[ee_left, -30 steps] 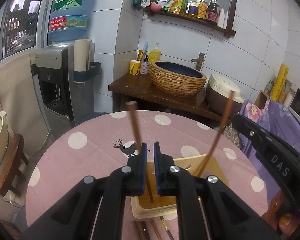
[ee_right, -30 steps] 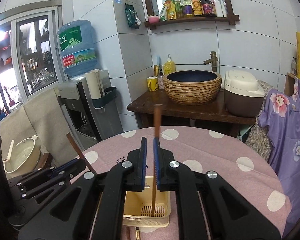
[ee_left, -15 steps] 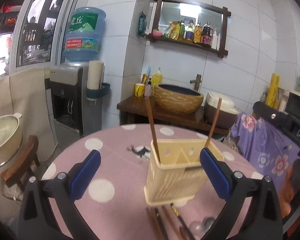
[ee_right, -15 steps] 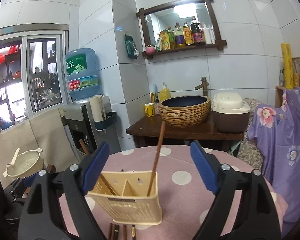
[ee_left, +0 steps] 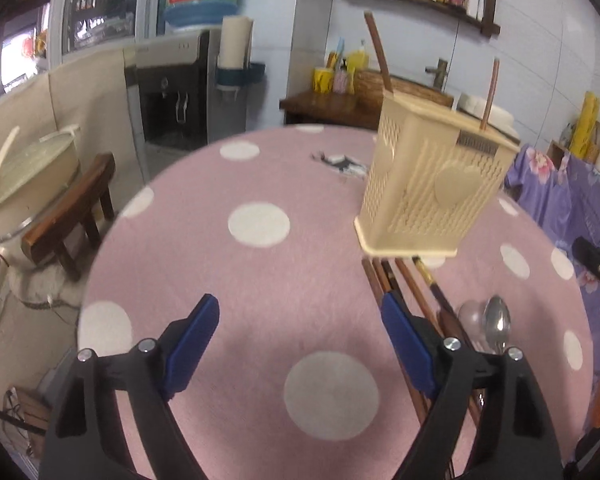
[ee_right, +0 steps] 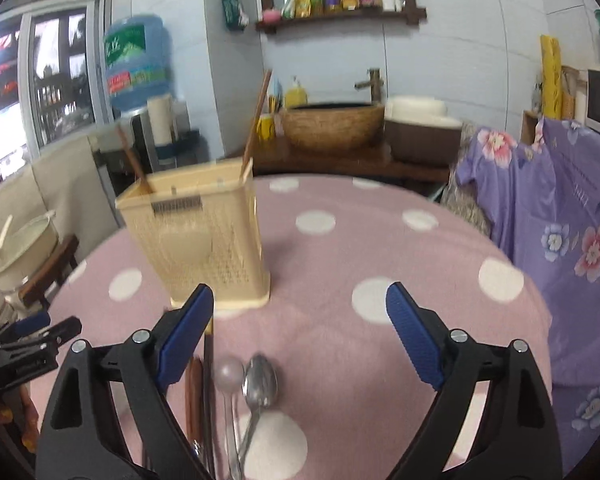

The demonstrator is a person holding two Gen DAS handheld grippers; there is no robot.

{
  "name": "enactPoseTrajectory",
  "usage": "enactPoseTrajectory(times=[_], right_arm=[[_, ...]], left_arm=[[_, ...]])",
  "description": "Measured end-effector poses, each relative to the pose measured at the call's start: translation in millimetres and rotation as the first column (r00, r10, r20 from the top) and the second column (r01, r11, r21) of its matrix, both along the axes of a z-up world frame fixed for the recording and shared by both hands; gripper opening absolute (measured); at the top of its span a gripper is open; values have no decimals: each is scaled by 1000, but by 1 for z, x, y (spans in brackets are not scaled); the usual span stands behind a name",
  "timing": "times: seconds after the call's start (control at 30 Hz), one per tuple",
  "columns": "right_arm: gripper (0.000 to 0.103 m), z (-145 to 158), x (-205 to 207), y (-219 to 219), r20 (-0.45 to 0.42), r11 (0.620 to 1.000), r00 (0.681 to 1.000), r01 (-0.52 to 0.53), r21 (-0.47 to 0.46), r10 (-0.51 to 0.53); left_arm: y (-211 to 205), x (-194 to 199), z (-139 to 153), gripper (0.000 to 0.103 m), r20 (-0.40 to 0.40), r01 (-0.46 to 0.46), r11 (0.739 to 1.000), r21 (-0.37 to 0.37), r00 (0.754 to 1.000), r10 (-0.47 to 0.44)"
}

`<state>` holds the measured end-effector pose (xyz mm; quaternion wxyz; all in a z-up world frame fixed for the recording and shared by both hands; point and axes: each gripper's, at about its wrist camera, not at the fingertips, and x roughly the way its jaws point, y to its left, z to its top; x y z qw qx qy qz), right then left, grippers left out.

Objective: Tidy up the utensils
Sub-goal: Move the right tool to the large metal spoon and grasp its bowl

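A cream plastic utensil holder [ee_left: 432, 184] [ee_right: 204, 240] stands on the pink polka-dot table [ee_left: 260, 264] with two brown chopsticks [ee_left: 378, 56] [ee_right: 256, 120] upright in it. Several more chopsticks [ee_left: 404, 284] [ee_right: 198, 384] and two metal spoons [ee_left: 496, 320] [ee_right: 260, 380] lie flat in front of the holder. My left gripper [ee_left: 300, 352] is open and empty, low over the table, left of the loose chopsticks. My right gripper [ee_right: 300, 336] is open and empty just above the spoons. The left gripper's tip also shows in the right wrist view [ee_right: 32, 340].
A water dispenser [ee_left: 172, 92], a wooden stool [ee_left: 72, 208] and a lidded pot [ee_left: 24, 176] stand left of the table. A wooden counter with a woven basin [ee_right: 332, 124] and a rice cooker [ee_right: 420, 128] is behind. Purple floral cloth [ee_right: 560, 232] hangs at the right.
Both grippers opened, left their chopsticks standing in the holder, then drew back and down toward the utensils on the table.
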<state>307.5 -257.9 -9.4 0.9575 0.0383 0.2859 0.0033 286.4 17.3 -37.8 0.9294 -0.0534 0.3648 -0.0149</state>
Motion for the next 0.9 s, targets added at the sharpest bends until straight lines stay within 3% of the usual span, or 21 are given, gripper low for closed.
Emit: enactPoseTrajectory(times=[0.2,0.3,0.4,0.57,0.9], right_arm=[[71,-36,0,13,-120,1000,993,-12,-28,9],[70,-53,3,14,-174,999,985,-9,-40,2],[70,-63,-1,18,-208,999,977,-38,5,38],[70,-78,-6,33,-275,996,960,-66,-57,48],[70,-90,2,32,-345,996,938,-55,-69,28]], left_arm=[[-13,-5,-19,69,-61,49,999,7,997,-49],[-23,-7,-25,66,-85,76,997,9,994,-75],[-33,-8,-29,66,-105,107,994,28,989,-103],[-49,-9,-39,66,-141,152,987,52,979,-144],[-60,-4,-48,64,-170,158,985,68,975,-145]])
